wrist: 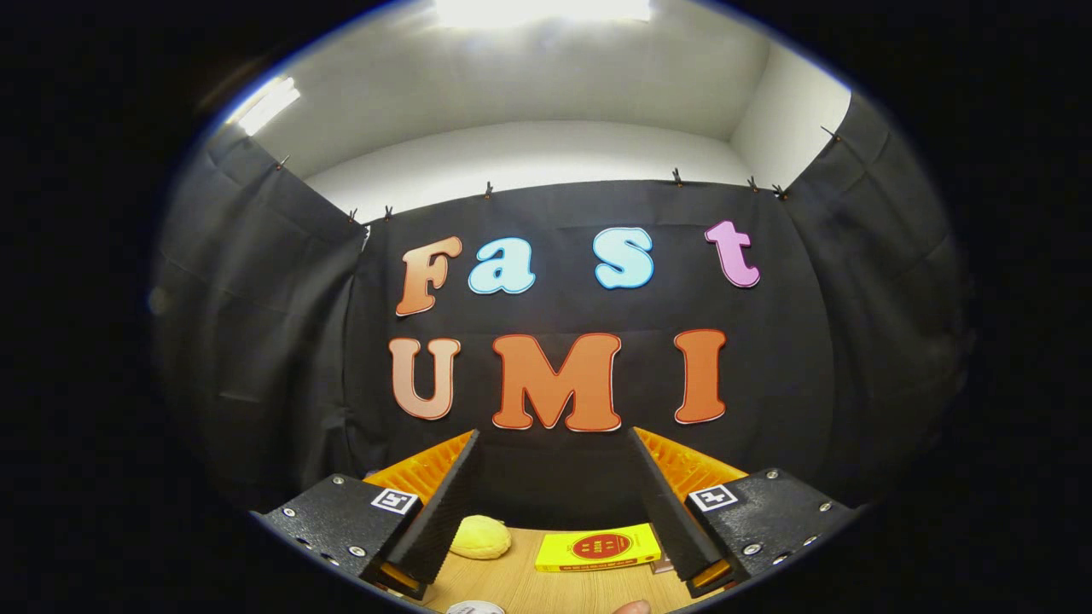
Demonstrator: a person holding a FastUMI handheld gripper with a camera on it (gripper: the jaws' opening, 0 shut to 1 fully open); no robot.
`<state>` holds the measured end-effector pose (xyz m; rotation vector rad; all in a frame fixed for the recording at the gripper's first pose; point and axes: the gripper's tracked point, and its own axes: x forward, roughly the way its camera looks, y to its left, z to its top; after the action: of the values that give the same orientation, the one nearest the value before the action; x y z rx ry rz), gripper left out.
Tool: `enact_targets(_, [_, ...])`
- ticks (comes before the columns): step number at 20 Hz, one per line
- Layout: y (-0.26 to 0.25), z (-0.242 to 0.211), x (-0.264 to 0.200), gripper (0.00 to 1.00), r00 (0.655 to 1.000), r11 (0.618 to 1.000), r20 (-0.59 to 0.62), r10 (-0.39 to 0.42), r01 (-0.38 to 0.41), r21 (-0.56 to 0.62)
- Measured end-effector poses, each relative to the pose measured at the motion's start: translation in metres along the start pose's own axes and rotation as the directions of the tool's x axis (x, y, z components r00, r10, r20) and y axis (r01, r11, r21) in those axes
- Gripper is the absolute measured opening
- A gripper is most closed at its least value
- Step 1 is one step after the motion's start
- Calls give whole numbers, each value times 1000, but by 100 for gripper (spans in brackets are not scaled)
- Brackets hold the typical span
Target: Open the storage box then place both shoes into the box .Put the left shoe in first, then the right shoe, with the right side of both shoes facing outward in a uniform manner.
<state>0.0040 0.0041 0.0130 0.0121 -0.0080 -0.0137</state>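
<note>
My gripper (554,443) points at the booth's back wall, held level above the wooden table (529,584). Its two fingers (444,503) stand wide apart with nothing between them, so it is open. Neither shoe nor the storage box can be made out from this angle; the table shows as a narrow strip low between the fingers.
A yellow rounded soft object (480,537) lies on the table by the left finger. A yellow flat box with a red round mark (599,547) lies by the right finger. A white round thing (474,607) and a fingertip (633,606) peek in at the near edge.
</note>
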Motion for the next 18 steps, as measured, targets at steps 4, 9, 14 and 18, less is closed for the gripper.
enact_targets(4, [5, -6, -1, 99, 1000, 1000, -21, 11, -11, 1])
enact_targets(9, [14, -26, 0, 99, 996, 1000, -85, 20, -19, 3])
enact_targets(14, [25, -69, -8, 99, 973, 999, -228, 37, -31, 31])
enact_targets(18, [34, -138, -28, 100, 886, 996, -462, 50, -11, 86])
